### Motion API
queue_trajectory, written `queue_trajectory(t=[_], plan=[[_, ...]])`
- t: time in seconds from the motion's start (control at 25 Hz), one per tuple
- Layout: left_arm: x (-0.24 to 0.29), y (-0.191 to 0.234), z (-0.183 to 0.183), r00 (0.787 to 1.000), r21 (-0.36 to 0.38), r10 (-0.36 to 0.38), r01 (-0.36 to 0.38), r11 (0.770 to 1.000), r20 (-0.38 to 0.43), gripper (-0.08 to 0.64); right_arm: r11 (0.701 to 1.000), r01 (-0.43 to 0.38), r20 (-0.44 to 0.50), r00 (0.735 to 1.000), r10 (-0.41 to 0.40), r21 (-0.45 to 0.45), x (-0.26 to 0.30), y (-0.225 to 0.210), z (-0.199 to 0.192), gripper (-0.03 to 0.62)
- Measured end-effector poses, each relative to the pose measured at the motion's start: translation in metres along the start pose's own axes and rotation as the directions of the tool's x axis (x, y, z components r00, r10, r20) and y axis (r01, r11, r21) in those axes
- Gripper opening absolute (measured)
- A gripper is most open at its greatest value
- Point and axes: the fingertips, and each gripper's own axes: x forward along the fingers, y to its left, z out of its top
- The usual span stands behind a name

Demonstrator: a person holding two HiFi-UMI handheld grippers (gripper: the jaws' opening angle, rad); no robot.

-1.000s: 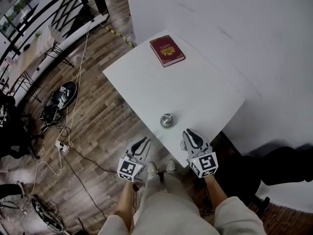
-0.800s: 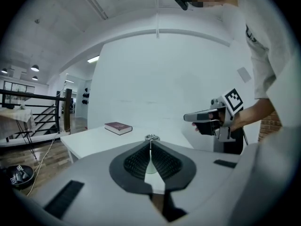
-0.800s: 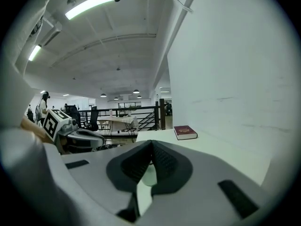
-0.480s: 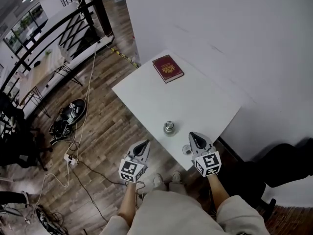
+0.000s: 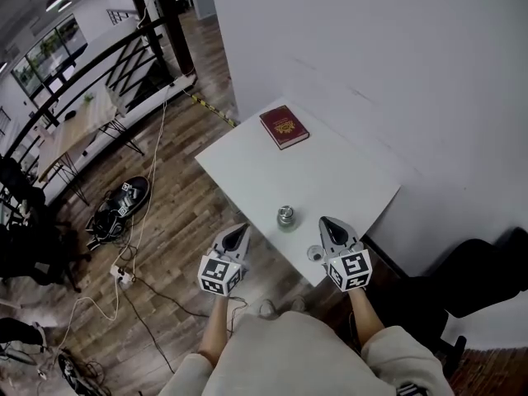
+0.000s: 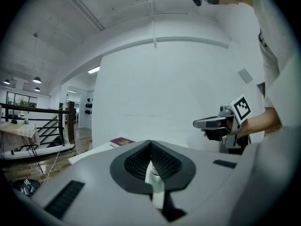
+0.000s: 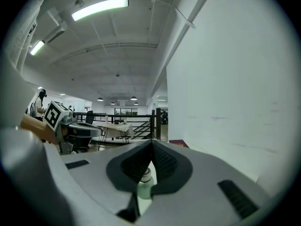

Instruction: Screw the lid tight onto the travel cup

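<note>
While both tools hung clenched and empty, cup (image 5: 286, 218) stood upright on table (image 5: 346, 172), just ahead, between left gripper (image 5: 240, 232) and right gripper (image 5: 327, 223). Small round piece, likely lid (image 5: 314, 254), lay flat near table edge, just beside right gripper; right hand nearer. Cup contents impossible to tell. Book (image 5: 285, 127) well apart.

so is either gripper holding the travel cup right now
No, the travel cup stands free on the white table between the left gripper and the right gripper, both with fingers shut on nothing.
</note>
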Motion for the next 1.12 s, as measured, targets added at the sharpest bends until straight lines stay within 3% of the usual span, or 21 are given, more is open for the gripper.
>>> queue_trajectory(t=[0.52,1.12], plan=[[-0.005,0.002,0.0,1.0,-0.008,0.02,-0.02,1.0,-0.002,0.008,0.998,0.061,-0.01,0.998,-0.061,0.008,-0.015,-0.01,-0.007,-0.002],[-0.002,-0.001,0.0,1.0,-0.022,0.019,-0.019,1.0,0.0,0.008,0.998,0.064,-0.007,0.998,-0.063,0.005,-0.015,-0.009,-0.005,-0.002]])
